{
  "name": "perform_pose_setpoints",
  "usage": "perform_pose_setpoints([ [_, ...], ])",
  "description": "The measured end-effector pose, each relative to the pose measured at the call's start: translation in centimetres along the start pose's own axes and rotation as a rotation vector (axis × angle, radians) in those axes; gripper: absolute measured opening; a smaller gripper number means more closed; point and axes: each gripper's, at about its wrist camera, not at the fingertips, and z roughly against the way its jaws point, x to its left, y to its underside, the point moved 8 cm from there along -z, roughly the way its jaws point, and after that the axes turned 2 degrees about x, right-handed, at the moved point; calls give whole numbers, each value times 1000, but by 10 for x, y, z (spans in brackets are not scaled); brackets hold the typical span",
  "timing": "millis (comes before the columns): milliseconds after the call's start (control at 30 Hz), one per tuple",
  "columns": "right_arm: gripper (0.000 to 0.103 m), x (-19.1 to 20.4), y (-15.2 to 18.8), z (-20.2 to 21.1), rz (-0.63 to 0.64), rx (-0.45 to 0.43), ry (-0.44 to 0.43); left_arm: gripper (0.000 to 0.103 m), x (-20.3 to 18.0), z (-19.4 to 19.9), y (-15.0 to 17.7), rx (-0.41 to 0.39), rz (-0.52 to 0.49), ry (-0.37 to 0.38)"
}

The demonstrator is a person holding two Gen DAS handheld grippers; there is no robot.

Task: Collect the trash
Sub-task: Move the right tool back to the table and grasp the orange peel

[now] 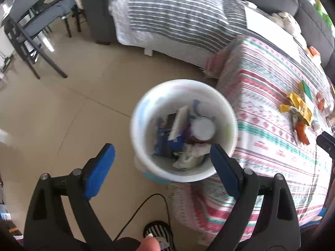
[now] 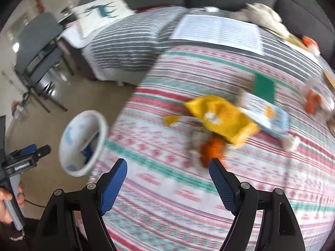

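Both claws, left (image 1: 162, 154) and right (image 2: 168, 168), gape empty; yellow wrapper (image 2: 222, 119) print blurred, unreadable.

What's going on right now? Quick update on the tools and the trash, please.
Both tools open, empty: left tool, right tool. White bin part-filled, beside the table. Yellow wrapper and orange scraps on tablecloth. Nothing blocking.

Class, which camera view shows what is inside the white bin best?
The left wrist view: it looks straight down into the white bin at the trash. The right wrist view shows the bin sideways, blurred, its inside mostly hidden.
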Motion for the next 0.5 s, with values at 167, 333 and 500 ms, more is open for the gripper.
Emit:
perform_pose_setpoints([
  [167,82,-56,7,-11,-112,17,29,95,-36,-3,-2,7,-57,17],
  [333,71,-75,11,-32,-162,60,27,102,-60,-5,-6,9,-93,14],
  [500,37,-67,4,-50,-162,84,-22,102,-75,-4,-9,9,-100,30],
])
